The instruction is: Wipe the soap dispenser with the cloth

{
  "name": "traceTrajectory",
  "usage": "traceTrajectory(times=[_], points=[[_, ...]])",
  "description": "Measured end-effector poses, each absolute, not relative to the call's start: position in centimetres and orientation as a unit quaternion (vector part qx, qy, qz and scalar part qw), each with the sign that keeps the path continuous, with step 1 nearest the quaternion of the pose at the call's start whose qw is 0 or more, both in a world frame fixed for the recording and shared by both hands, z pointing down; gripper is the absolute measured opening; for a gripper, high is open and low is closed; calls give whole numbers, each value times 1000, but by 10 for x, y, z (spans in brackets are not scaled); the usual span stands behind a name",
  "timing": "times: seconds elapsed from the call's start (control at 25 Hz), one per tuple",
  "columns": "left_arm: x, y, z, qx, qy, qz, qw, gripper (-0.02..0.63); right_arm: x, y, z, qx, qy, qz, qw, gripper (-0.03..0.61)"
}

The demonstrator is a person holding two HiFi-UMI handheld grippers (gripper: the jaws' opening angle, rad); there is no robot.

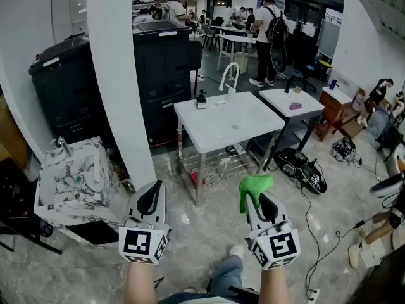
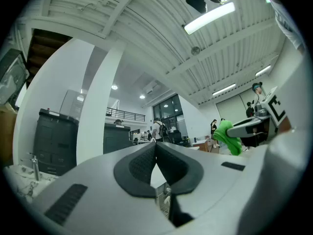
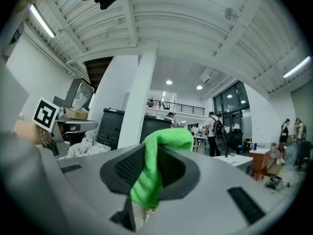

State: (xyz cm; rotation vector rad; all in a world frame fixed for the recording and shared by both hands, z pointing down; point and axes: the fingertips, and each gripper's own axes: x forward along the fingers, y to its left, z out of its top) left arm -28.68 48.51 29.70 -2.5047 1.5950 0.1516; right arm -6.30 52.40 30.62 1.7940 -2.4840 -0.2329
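Note:
A small dark soap dispenser [image 1: 201, 99] stands at the back left corner of a white sink unit [image 1: 223, 126], beside its curved tap [image 1: 229, 75], well ahead of me. My right gripper [image 1: 253, 197] is shut on a bright green cloth [image 1: 255, 185], which bunches up over the jaw tips; in the right gripper view the green cloth [image 3: 157, 164] hangs pinched between the dark pads. My left gripper [image 1: 152, 195] is shut with nothing in it; its pads [image 2: 139, 164] meet in the left gripper view. Both grippers are held low, far short of the sink.
A white pillar [image 1: 120, 75] and a black cabinet [image 1: 158, 75] stand left of the sink. A marbled box [image 1: 73, 176] sits at the left. A second white table [image 1: 292, 103], a black bag [image 1: 302, 166] and cables lie to the right. People stand in the background.

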Motion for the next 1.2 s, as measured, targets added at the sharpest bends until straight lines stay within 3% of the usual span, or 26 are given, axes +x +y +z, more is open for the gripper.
traceTrajectory(times=[0.68,1.2], points=[[-198,348,290,-823,558,43,97,14,24,372,292,558,-826,-79,6,83],[-113,214,297,-787,611,60,57,14,109,217,291,488,-870,-66,9,84]])
